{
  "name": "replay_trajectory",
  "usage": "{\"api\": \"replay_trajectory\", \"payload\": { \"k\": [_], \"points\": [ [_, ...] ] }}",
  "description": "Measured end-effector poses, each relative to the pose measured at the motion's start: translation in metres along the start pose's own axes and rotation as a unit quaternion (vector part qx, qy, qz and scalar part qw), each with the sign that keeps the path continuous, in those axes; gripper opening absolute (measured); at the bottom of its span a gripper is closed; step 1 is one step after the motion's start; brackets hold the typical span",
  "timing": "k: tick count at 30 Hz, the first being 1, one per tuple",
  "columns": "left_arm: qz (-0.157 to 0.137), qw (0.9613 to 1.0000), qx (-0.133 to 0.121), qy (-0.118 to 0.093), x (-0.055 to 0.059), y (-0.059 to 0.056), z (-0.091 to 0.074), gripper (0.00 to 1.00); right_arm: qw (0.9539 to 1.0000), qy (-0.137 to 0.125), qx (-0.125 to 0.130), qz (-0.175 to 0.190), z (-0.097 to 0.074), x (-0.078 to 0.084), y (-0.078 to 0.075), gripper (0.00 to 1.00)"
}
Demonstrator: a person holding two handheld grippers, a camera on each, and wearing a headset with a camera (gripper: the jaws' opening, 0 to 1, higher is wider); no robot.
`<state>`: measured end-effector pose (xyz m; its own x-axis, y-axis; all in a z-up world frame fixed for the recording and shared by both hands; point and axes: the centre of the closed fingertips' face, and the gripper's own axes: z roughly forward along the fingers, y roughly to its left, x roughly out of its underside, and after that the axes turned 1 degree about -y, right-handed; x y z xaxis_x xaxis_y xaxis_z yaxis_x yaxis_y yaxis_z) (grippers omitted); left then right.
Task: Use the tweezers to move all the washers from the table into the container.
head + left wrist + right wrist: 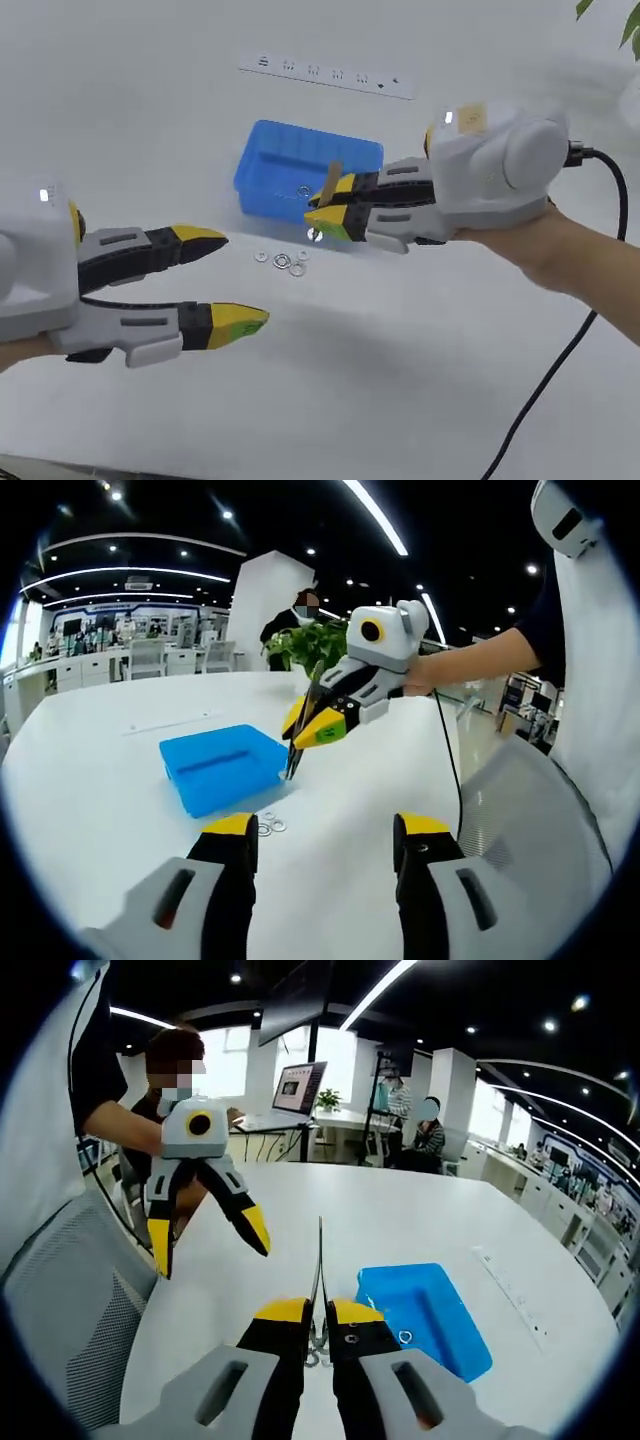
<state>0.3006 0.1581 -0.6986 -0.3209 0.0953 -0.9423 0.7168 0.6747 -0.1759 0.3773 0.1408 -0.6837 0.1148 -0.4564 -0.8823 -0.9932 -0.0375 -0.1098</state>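
Right gripper point(325, 215) fingers are pinched narrow on the tweezers point(320, 1260). The tweezer tips hang just over the near wall of the blue container point(300, 165). There is a shiny speck at the tips in head view, maybe a washer, too blurred to call. Left gripper point(225, 280) fingers are spread wide, holding nothing, at 8 o'clock of the container and apart from it.

The loose washers point(283, 262) sit in a small bunch on the tabletop point(400, 380), just at 6 o'clock of the container's near wall. One washer point(303, 190) is already inside.

Risks:
- The tweezers are long and thin, so pressing the tips onto the tabletop could twist them in the fingers.
- The washers are flat and bunched, so the tips may skate, flick one away or lift two at once.
- If a washer is at the tips, letting go short of the wall drops it outside.
- The tips could clip the wall and shove the container.
- The cable point(538, 400) trailing at 4 o'clock may drag on the right gripper.

Room:
- The tabletop is open at 3, 6 and 9 o'clock of the bunch; the container wall closes off 12 o'clock.
- The power strip point(330, 77) lies well beyond the container at 12 o'clock, no bother.
- The left gripper at 8 o'clock of the bunch is the only thing likely to crowd.
- The tabletop edge at 7 o'clock is well apart from the washers.
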Motion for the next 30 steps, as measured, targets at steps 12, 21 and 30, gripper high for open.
{"api": "replay_trajectory", "payload": {
  "k": [12, 21, 30],
  "points": [
    [-0.038, 0.9991, -0.018, -0.005, 0.008, 0.004, -0.009, 0.79, 0.9995, -0.022, 0.020, -0.009, 0.006, -0.024, -0.035, 0.08],
    [-0.047, 0.9986, -0.023, 0.001, 0.011, 0.010, -0.012, 0.90, 0.9994, -0.018, 0.030, -0.008, 0.019, -0.015, -0.062, 0.08],
    [-0.054, 0.9980, -0.032, 0.000, 0.009, 0.014, -0.007, 0.99, 0.9989, -0.011, 0.046, 0.008, 0.027, 0.004, -0.083, 0.08]
  ]
}}
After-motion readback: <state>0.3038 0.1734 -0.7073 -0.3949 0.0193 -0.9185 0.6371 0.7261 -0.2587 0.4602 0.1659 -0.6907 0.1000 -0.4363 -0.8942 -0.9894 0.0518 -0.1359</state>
